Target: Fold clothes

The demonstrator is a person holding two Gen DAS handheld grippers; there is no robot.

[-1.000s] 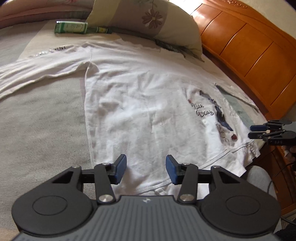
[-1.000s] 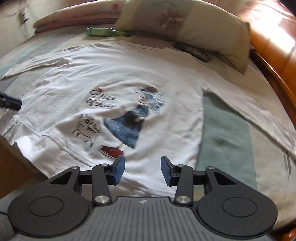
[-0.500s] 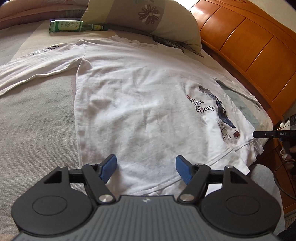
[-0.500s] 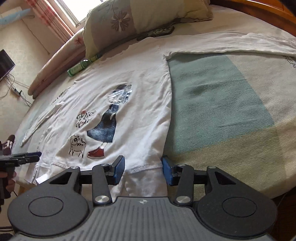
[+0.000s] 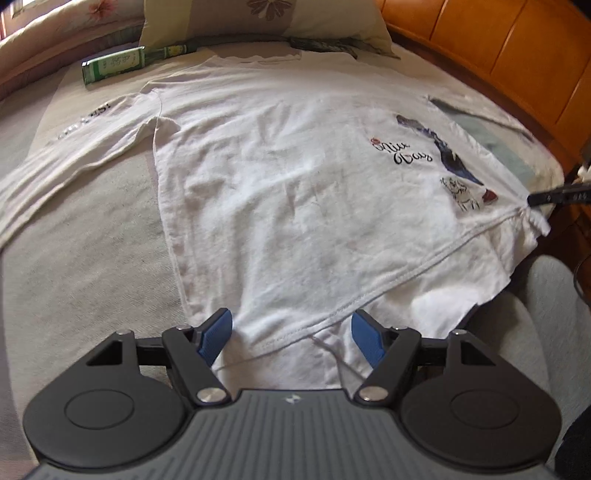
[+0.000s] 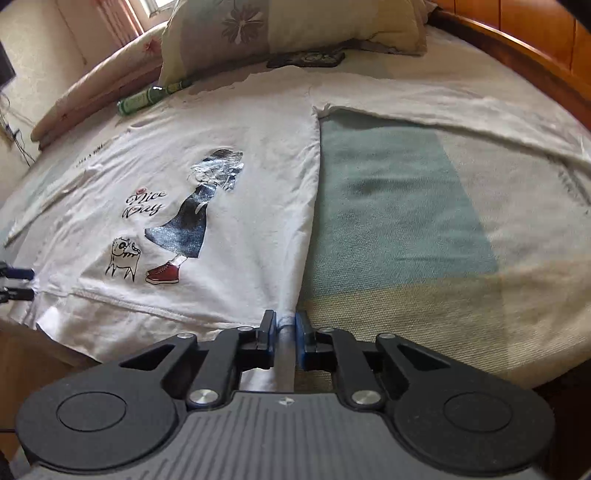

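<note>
Right gripper (image 6: 284,328): blue-padded fingers (image 6: 269,330) closing, a pinch of the bottom hem corner of the white long-sleeved cotton shirt with a printed girl, dog and "Nice Day" lettering (image 6: 229,147) clamped between them at the bed edge. Left gripper (image 5: 291,338): fingers (image 5: 216,334) wide apart, hem of the shirt (image 5: 280,177) lying between them, pads not pressing on cloth. Shirt lies print-side up, spread flat on the beige-and-green woven bed cover (image 6: 399,206), both sleeves stretched out to the sides, hem hanging a little over the bed's near edge. In the left wrist view the shirt's far hem corner is gathered at the tips of the right gripper (image 5: 532,200). Green glass bottle with a paper label (image 5: 114,66) lies on its side beyond the collar, beside a floral pillow (image 5: 266,18). Orange wooden headboard (image 5: 517,48) runs along the bed's right side
</note>
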